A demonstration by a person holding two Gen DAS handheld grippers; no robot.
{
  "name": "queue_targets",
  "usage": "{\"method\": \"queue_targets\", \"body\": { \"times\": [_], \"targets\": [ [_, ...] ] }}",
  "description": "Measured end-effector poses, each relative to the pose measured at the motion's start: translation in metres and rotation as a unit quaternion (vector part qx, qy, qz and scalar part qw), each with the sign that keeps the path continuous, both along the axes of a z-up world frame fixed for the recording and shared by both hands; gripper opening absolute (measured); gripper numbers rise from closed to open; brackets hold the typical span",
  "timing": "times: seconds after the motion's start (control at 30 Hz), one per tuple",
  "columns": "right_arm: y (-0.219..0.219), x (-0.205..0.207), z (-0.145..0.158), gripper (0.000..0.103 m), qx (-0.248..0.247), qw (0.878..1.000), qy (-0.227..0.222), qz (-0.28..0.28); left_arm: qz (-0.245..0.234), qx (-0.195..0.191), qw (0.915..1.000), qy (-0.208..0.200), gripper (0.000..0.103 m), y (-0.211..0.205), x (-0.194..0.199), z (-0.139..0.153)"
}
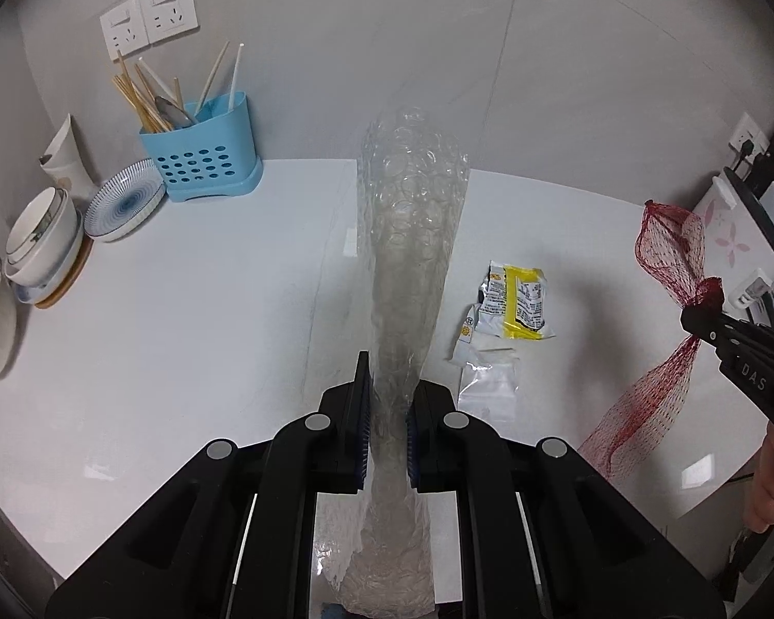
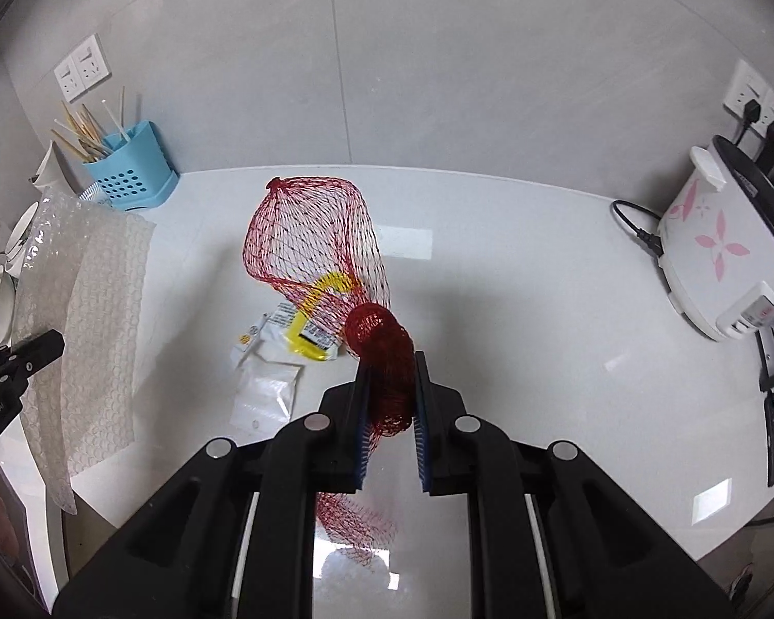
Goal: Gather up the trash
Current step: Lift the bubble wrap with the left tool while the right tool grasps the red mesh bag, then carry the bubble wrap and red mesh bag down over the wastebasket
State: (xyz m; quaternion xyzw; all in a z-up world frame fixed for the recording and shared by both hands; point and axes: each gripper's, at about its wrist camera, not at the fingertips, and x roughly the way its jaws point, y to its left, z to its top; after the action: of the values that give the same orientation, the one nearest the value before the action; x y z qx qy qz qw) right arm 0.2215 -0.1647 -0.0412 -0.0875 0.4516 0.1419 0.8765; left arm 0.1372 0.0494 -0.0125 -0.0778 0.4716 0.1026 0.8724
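My left gripper [image 1: 388, 387] is shut on a clear sheet of bubble wrap [image 1: 413, 216], which stands up past the fingertips and hangs below them. In the right wrist view the same bubble wrap [image 2: 95, 320] hangs at the left with the left gripper [image 2: 46, 345] clamped on it. My right gripper [image 2: 391, 376] is shut on the bunched part of a red mesh net bag [image 2: 309, 237], held above the counter. The net bag [image 1: 671, 253] and right gripper [image 1: 696, 317] show at the right of the left wrist view. A yellow and white wrapper [image 1: 516, 304] and a clear plastic bag [image 1: 487, 387] lie on the white counter [image 1: 180, 309].
A blue cutlery holder [image 1: 201, 155] with chopsticks, a patterned plate [image 1: 124, 201] and stacked bowls [image 1: 41, 242] stand at the back left. A white rice cooker [image 2: 722, 253] with a black cord sits at the right. Wall sockets [image 1: 149, 15] are on the grey wall.
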Motion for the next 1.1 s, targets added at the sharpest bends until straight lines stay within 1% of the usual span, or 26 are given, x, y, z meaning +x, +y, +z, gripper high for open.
{"method": "queue_targets", "body": {
  "times": [0.3,0.47,0.63,0.7,0.87,0.97,1.1],
  "targets": [
    [0.016,-0.073,0.024,0.013,0.009,0.999,-0.035,-0.014,-0.032,-0.004,0.9990,-0.032,0.010,0.004,-0.055,0.020],
    [0.024,-0.119,0.033,0.013,0.017,0.998,-0.050,-0.022,-0.050,-0.004,0.9977,-0.045,0.010,0.009,-0.095,0.028],
    [0.029,-0.175,0.039,0.013,0.023,0.997,-0.064,-0.030,-0.072,-0.002,0.9958,-0.056,0.010,0.007,-0.142,0.038],
    [0.029,-0.199,0.038,0.013,0.026,0.997,-0.067,-0.035,-0.079,0.001,0.9951,-0.059,0.010,0.006,-0.163,0.041],
    [0.026,-0.253,0.030,0.013,0.031,0.997,-0.063,-0.044,-0.102,-0.009,0.9926,-0.065,0.010,0.001,-0.211,0.042],
    [0.024,-0.275,0.024,0.013,0.030,0.997,-0.058,-0.048,-0.112,-0.017,0.9912,-0.068,0.010,-0.003,-0.237,0.042],
    [0.020,-0.298,0.015,0.013,0.035,0.997,-0.055,-0.044,-0.124,-0.026,0.9903,-0.056,0.010,-0.008,-0.258,0.035]
  ]
}}
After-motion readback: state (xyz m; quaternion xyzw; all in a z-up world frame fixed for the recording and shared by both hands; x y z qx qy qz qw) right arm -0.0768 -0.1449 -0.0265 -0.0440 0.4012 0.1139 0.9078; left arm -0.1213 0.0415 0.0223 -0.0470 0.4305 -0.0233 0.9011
